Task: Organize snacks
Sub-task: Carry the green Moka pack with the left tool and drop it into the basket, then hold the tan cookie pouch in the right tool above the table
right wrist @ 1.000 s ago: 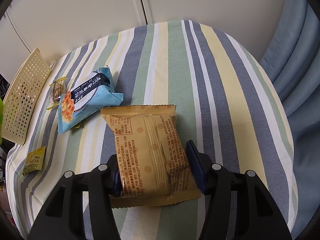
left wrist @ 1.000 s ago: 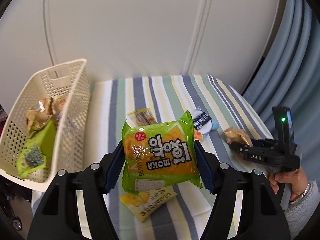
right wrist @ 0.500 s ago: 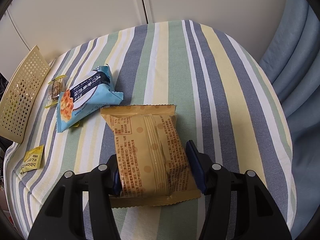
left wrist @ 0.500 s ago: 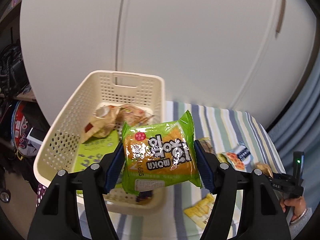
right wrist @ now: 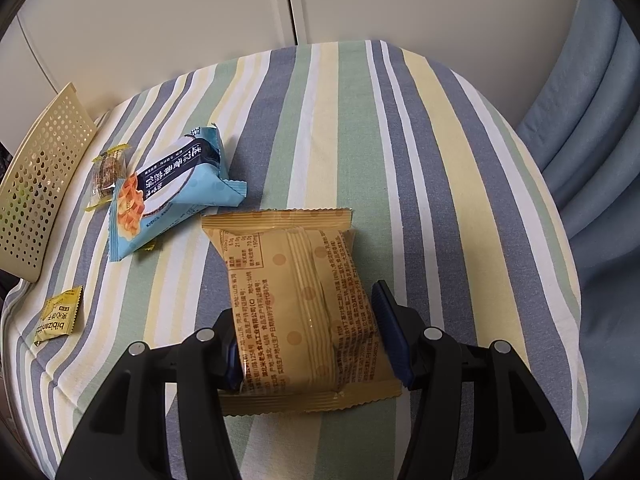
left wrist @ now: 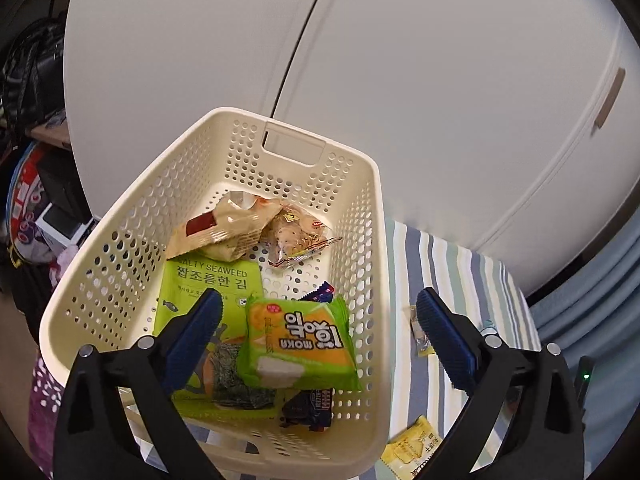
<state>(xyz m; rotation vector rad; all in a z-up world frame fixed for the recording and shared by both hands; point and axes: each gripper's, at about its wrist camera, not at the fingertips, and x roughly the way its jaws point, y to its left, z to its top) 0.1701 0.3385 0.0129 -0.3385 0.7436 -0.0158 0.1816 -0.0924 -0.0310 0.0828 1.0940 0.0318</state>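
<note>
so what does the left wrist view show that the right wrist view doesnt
Only the left wrist view: the basket's inside, holding the green moka pack and seaweed pack under the open left tool. Only the right wrist view: the right tool shut on the tan packet, plus the blue packet. Both: the basket, striped cloth and small yellow sachet.

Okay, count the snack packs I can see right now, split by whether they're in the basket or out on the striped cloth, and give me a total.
In the basket: 5 (seaweed, green pack, tan pack, clear pack, dark pack)
On the cloth: 4 (tan pack, blue pack, small clear pack, yellow sachet)
Total: 9
</note>
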